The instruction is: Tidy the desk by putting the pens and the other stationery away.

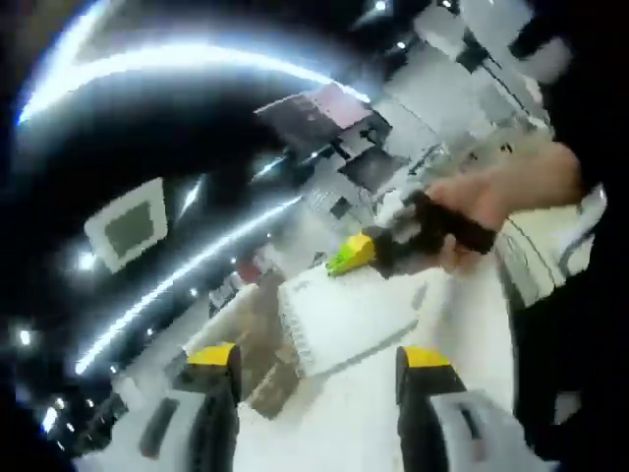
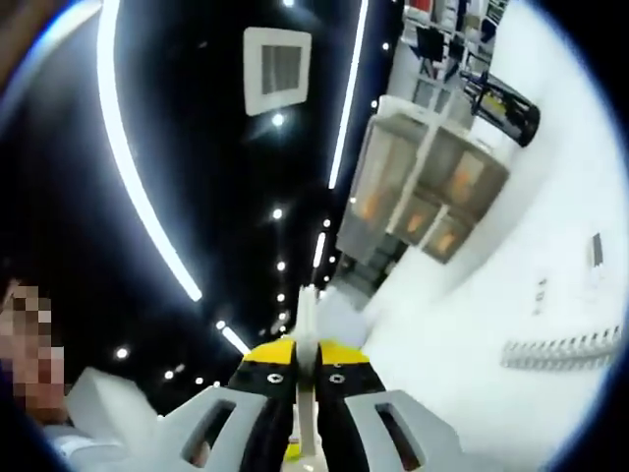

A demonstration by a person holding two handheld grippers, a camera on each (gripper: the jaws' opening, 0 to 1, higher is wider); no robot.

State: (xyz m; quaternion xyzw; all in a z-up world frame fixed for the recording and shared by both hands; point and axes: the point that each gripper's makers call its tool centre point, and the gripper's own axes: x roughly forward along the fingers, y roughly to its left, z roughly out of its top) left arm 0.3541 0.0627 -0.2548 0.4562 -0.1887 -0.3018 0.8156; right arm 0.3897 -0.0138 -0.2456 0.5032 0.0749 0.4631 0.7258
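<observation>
Right tool (image 2: 306, 376) clenched on a pale stick (image 2: 307, 324); left tool (image 1: 319, 366) released above white desk (image 1: 472, 324) (black ceiling).

Smooth matt white desk (image 1: 472, 324), white paper notebook (image 1: 344, 320) with spiral edge, hard black plastic grippers with glossy yellow tips, glossy dark ceiling (image 2: 197, 147), pale wood-look organiser (image 2: 428, 197).

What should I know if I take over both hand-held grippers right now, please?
Left hand-held gripper: jaws apart, holding nothing, tilted above the white desk.
Right hand-held gripper: jaws closed on a thin white pen-like item, raised off the desk; in the left gripper view a hand carries it.
A spiral notebook lies on the desk; a compartmented desk organizer stands further back.
Done: item picked up. Left: stow it, probably in the organizer; then the notebook.
</observation>
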